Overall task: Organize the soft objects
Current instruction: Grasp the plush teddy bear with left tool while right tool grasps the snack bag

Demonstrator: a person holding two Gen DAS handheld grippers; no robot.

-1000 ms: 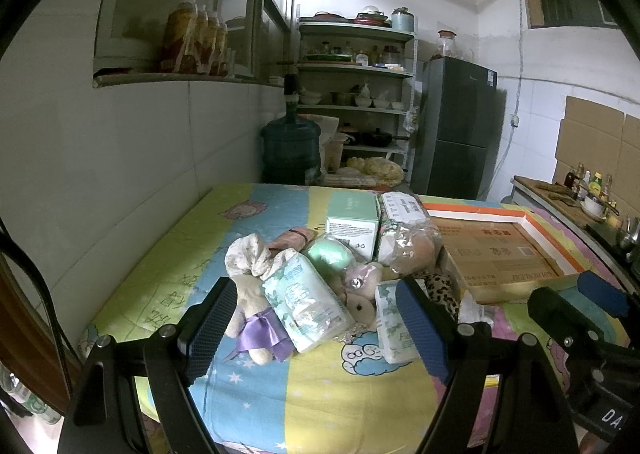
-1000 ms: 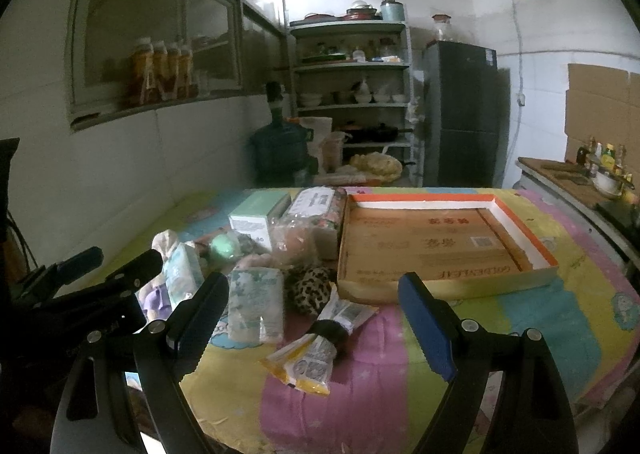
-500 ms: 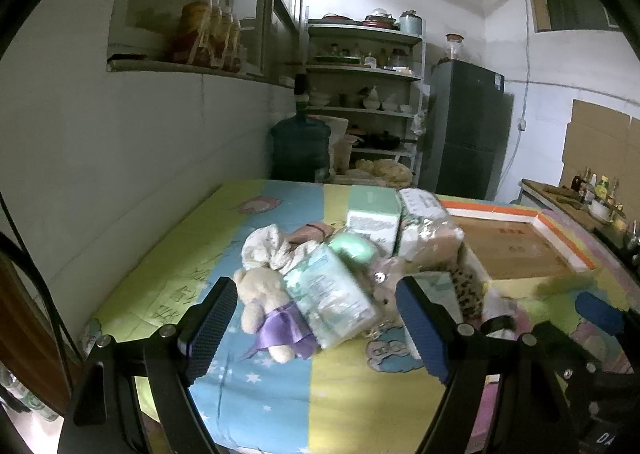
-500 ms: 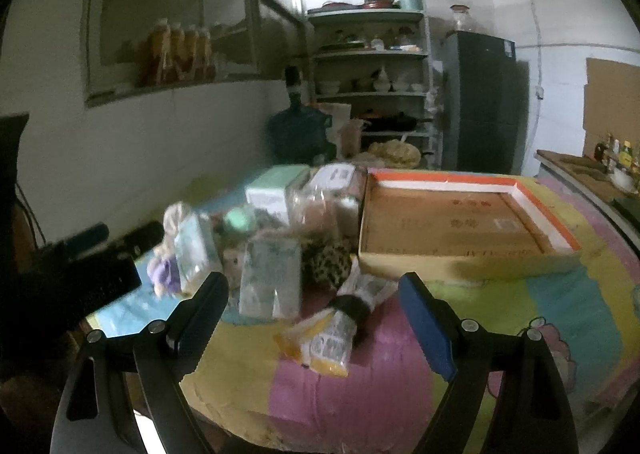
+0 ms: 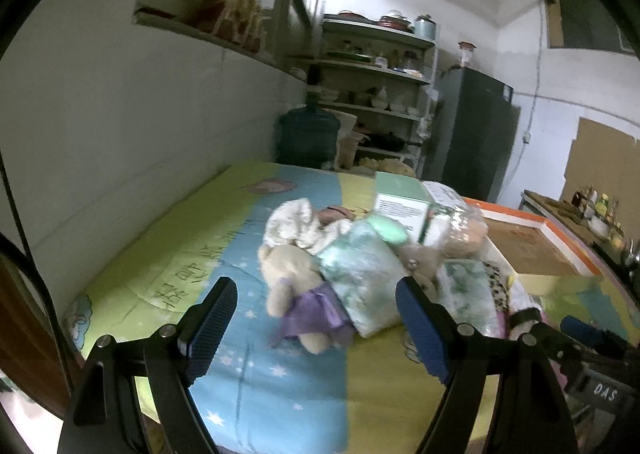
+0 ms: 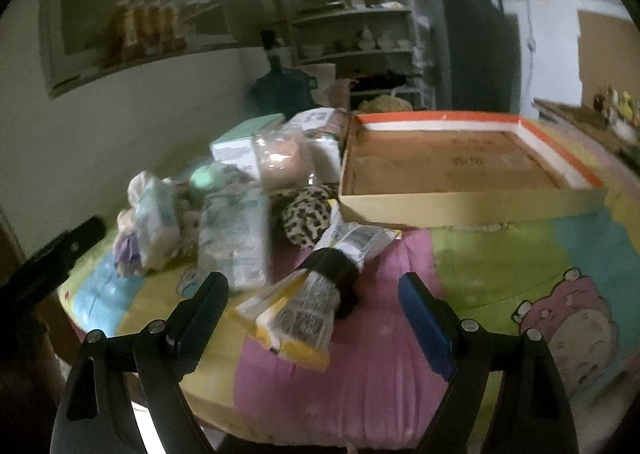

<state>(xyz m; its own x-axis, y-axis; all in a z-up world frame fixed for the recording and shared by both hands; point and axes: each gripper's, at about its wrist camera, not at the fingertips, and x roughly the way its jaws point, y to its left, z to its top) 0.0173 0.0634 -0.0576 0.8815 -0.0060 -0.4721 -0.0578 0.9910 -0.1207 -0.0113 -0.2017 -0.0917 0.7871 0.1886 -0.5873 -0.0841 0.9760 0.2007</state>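
A pile of soft things lies on the quilted table. In the left wrist view a beige plush bear (image 5: 294, 286) with a purple bow lies nearest, beside a pale green tissue pack (image 5: 362, 282). My left gripper (image 5: 316, 328) is open and empty, just short of the bear. In the right wrist view a yellow packet with a black band (image 6: 316, 294) lies nearest, with a tissue pack (image 6: 236, 232) and a leopard-print pouch (image 6: 306, 220) behind it. My right gripper (image 6: 312, 314) is open and empty, close over the packet.
An empty shallow cardboard box with an orange rim (image 6: 460, 170) sits at the right of the pile. A green-and-white carton (image 5: 402, 204) stands behind the pile. A wall runs along the table's left side. A water jug (image 5: 308, 136), shelves and a fridge stand beyond.
Both grippers have moved forward and lower toward the pile, so the bear and the yellow packet look larger. Both stay open and nothing has been grasped.
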